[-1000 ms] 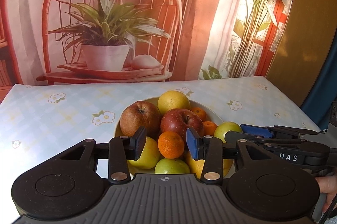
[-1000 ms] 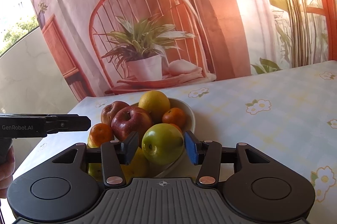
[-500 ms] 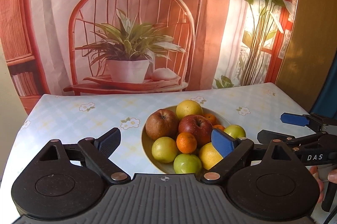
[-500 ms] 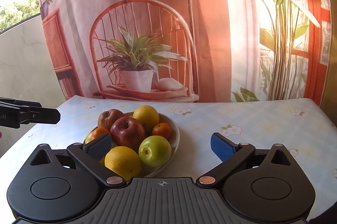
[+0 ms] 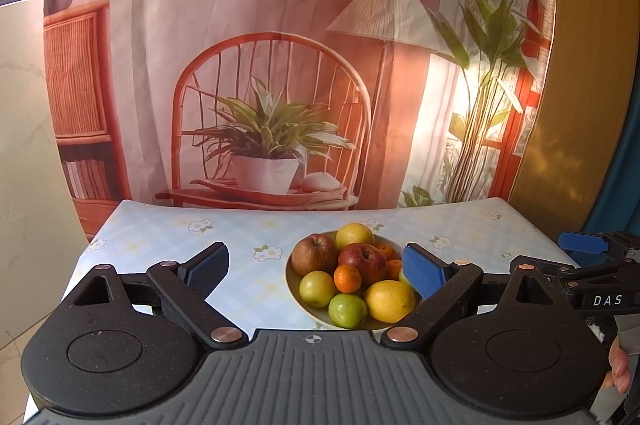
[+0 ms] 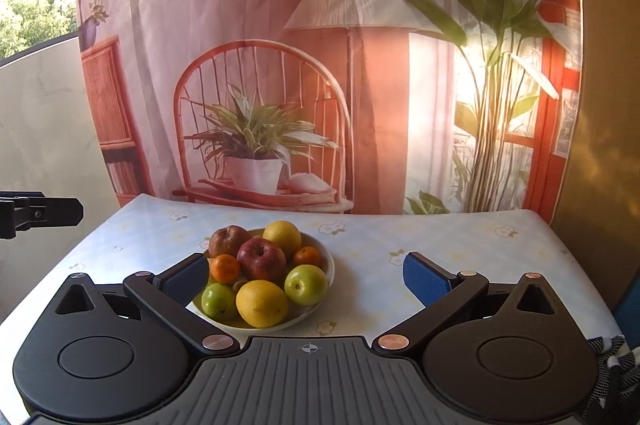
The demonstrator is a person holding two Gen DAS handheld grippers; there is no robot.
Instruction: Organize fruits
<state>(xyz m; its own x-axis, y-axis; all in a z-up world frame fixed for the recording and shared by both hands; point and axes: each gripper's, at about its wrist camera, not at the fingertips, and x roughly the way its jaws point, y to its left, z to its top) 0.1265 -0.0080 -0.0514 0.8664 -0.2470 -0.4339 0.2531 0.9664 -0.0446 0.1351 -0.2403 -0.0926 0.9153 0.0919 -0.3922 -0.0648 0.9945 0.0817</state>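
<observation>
**Both hand-held grippers wide open, fruit in the bowl**

The worktop [image 6: 460, 241] wears a pale cloth printed with small flowers and runs back to a printed backdrop [image 6: 256, 25] of a chair, a lamp and plants. On it sits my bowl [image 6: 326, 265], nearer the far edge than the near one and toward the left edge in the right wrist view. It is heaped with fruit: a red apple [image 6: 261, 259] in the middle, a yellow citrus [image 6: 262, 303] at the front, a green apple [image 6: 306, 284] beside it, a tangerine [image 6: 225, 268] at the left.

My left hand-held gripper [image 5: 316, 271] has its jaws spread wide, holding nothing. My right hand-held gripper [image 6: 306, 275] is spread just as wide and empty too. Both have just been opening.
</observation>
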